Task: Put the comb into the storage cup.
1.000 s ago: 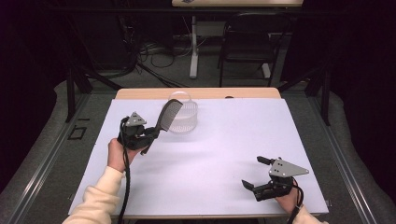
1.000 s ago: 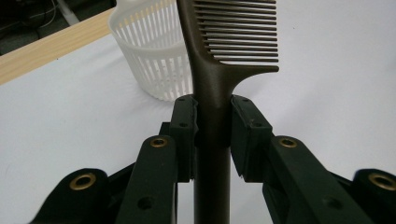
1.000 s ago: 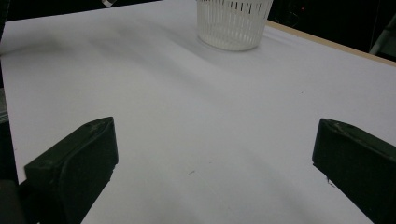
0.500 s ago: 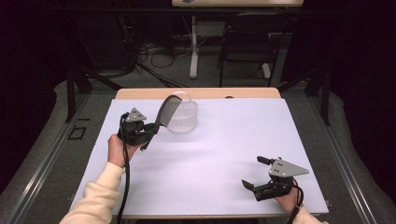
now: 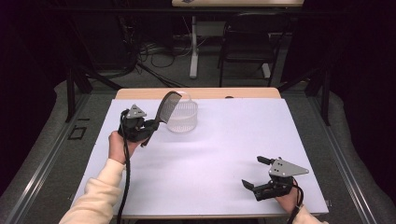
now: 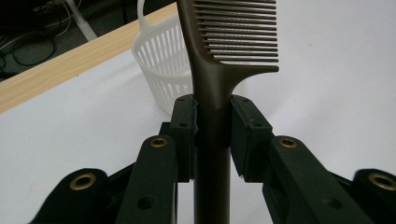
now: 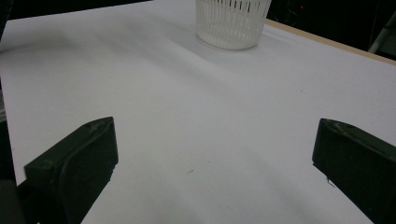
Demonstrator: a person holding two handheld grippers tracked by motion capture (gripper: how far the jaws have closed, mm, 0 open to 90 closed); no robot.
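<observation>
1. Since a second ago my left tool [image 5: 150,127] has carried the comb [image 5: 167,106] a little closer to the basket [image 5: 182,116], so the teeth now overlap the basket's left rim in the high view; my right tool [image 5: 258,173] has stayed where it was.
2. My left tool is clamped on the comb's handle, one black pad pressing each side of it, as the left gripper view shows.
3. That comb [image 6: 219,70] is dark brown, smooth and matte, looking like plastic: a straight narrow handle that widens into a curved spine with one row of fine, even, parallel teeth.
4. It stands tilted, handle down in my tool and teeth up, raised off the desk [image 5: 224,154] just left of the basket.
5. Round and white, the basket [image 6: 163,70] is of thin plastic, its wall cut into narrow upright slats, with a loop handle rising from the rim.
6. Smooth white sheet covers the desk, with a pale wood edge showing behind the basket.
7. My right tool, well apart from the basket toward the near right, stands wide with nothing between its jaws.
</observation>
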